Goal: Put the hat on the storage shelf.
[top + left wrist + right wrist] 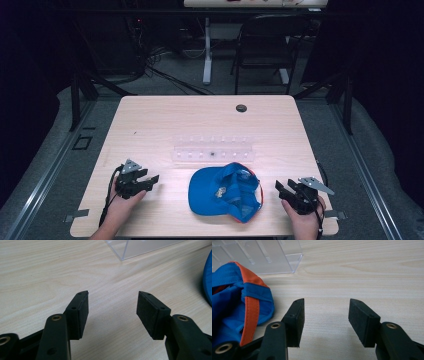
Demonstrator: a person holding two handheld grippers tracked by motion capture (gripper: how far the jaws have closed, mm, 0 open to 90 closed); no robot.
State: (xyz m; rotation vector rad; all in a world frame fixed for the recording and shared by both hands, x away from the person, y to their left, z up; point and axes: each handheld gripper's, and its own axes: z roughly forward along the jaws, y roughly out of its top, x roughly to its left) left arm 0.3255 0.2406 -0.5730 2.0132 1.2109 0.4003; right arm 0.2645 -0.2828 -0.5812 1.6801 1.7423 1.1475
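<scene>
Cap: blue cap with orange trim, lying on the tabletop between both grippers, just before a clear tray.
Left gripper: jaws spread, empty, left of cap.
Right gripper: jaws spread, empty, right of cap.

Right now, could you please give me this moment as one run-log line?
left gripper: open, on table left of cap | right gripper: open, right of cap | cap: blue, untouched | clear rack: behind cap
</scene>
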